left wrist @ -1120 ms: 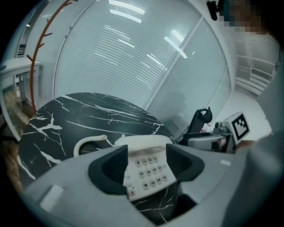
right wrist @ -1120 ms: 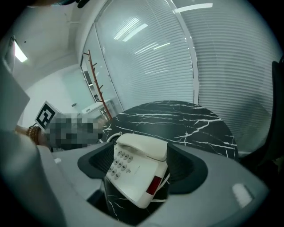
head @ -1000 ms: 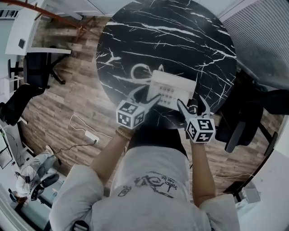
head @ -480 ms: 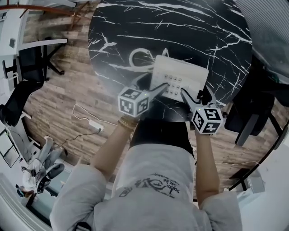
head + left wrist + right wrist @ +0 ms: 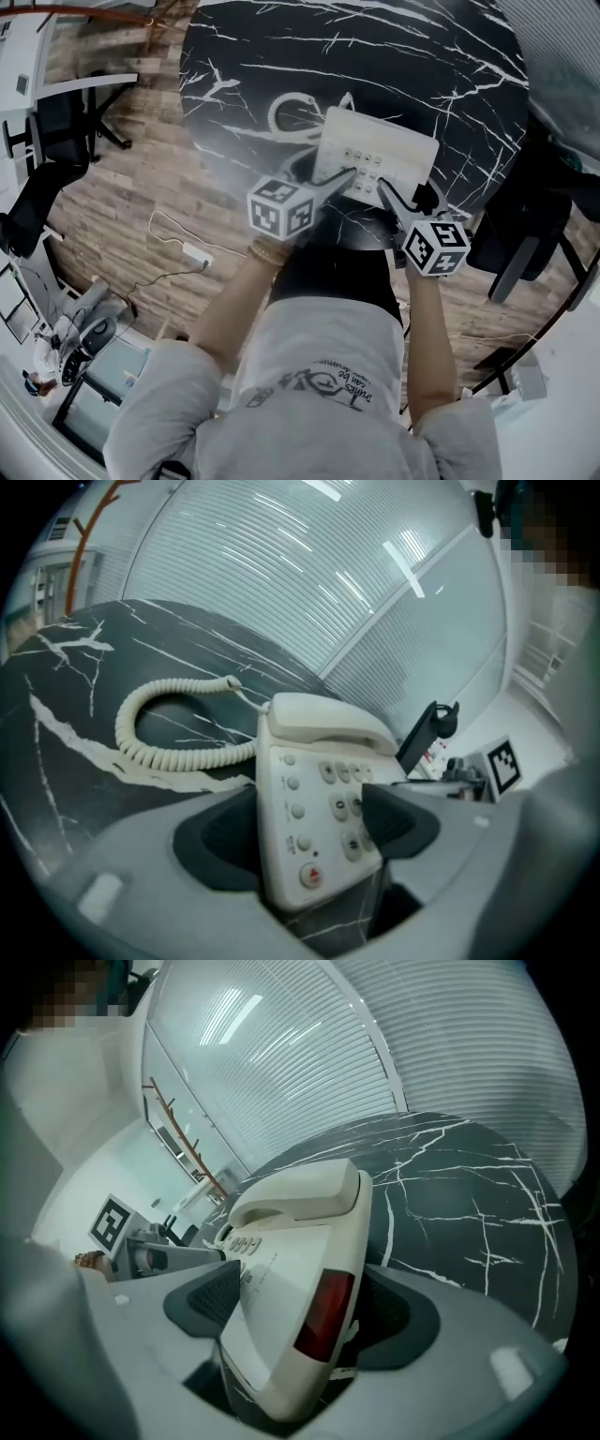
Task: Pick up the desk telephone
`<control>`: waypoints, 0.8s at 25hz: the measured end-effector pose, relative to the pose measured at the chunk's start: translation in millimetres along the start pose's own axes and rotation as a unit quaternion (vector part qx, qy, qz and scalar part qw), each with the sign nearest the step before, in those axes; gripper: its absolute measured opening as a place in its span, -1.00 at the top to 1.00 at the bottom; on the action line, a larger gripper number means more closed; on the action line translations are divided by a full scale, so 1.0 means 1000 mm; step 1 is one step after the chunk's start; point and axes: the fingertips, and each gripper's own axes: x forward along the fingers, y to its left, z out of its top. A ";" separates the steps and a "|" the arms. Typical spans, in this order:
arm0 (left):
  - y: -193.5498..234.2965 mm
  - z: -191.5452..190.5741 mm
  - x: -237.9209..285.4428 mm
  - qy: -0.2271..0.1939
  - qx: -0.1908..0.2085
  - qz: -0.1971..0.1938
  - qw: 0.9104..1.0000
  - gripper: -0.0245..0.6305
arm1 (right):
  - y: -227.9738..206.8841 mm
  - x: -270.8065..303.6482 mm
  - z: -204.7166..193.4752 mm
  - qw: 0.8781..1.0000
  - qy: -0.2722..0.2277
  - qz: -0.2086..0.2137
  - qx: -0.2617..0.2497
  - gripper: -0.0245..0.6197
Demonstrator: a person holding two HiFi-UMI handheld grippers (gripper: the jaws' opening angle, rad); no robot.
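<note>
The left gripper (image 5: 309, 834)'s jaws are narrowed onto the near end of the desk telephone (image 5: 314, 808): the pad at 9 o'clock sits against its side edge, and the pad at 3 o'clock lies over the keypad buttons. The right gripper (image 5: 302, 1321)'s jaws likewise close on the desk telephone (image 5: 291, 1269) at its other side, one pad on the top face at 9 o'clock and the other behind the flank at 3 o'clock, beside a dark red panel (image 5: 323, 1312) on that flank. In the head view the desk telephone (image 5: 380, 155) sits on the round black marble table (image 5: 281, 56) near the rim at 6 o'clock, closest to the person. The left gripper (image 5: 323, 173) reaches it from 7 o'clock and the right gripper (image 5: 405, 195) from 5 o'clock. The handset (image 5: 323, 719) rests in its cradle at the far end of the set, and the coiled cord (image 5: 169, 747) loops over the marble at 10 o'clock from the phone. I cannot tell whether the base is clear of the tabletop. A dark office chair (image 5: 525, 234) stands at 3 o'clock of the table, and a power strip (image 5: 195, 253) lies on the wooden floor (image 5: 141, 206) at 8 o'clock
</note>
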 end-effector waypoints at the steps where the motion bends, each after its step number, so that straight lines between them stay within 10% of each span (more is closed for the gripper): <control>1: 0.000 0.000 0.000 0.003 0.001 0.003 1.000 -0.14 | 0.000 0.000 0.000 1.000 0.001 -0.002 -0.001 -0.27; 20: -0.061 0.066 -0.051 -0.042 0.046 0.022 0.998 -0.16 | 0.042 -0.059 0.067 0.999 -0.038 0.017 -0.008 -0.26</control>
